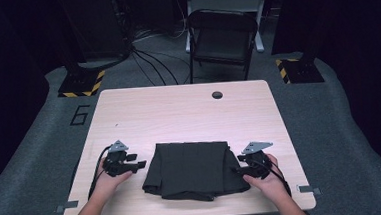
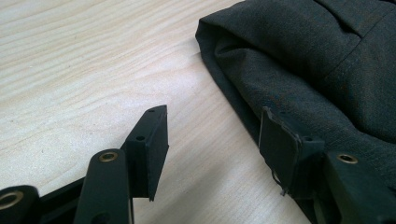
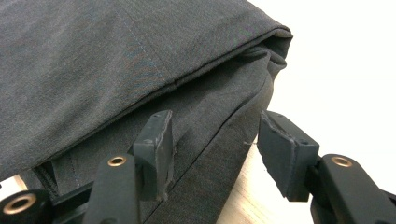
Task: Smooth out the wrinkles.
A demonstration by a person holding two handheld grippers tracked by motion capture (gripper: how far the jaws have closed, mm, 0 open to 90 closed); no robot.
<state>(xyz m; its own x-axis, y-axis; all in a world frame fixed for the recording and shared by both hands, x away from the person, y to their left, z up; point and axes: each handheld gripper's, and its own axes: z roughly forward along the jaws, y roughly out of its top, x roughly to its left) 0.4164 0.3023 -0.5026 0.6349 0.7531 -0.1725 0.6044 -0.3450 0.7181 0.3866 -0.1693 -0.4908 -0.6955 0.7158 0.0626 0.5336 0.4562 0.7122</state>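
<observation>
**Inspector:** Report the left tool first.

**Operator:** My left tool (image 1: 138, 165) rests low on the counter (image 1: 179, 113), just beside the left edge of the folded dark garment (image 1: 190, 170). In the left gripper view its jaws stand spread, with bare wood between them. One pad (image 2: 149, 147) is over the wood; the other pad (image 2: 280, 149) sits against the garment's folded edge (image 2: 243, 70). I cannot tell whether that pad actually touches the cloth. Nothing is pinched.

**Inspector:** And the right tool?

**Operator:** My right tool (image 1: 238, 164) is at the garment's right edge. In the right gripper view its jaws are likewise spread. The edge of the cloth (image 3: 210, 135) lies in the gap between them; one pad (image 3: 156, 149) is over the fabric, the other pad (image 3: 280, 154) just off it above the pale counter. I see no pad pressing on the cloth, so I report no grip.

**Inspector:** Position of the garment?

**Operator:** It lies flat on the near half of the counter, roughly centred between my two hands, folded into a rough rectangle with stitched seams visible. Its near left corner is bunched.

**Inspector:** Surroundings?

**Operator:** A round cable hole (image 1: 217, 95) sits near the counter's far edge. Beyond the counter stands a dark folding chair (image 1: 223, 38) on grey floor.
</observation>
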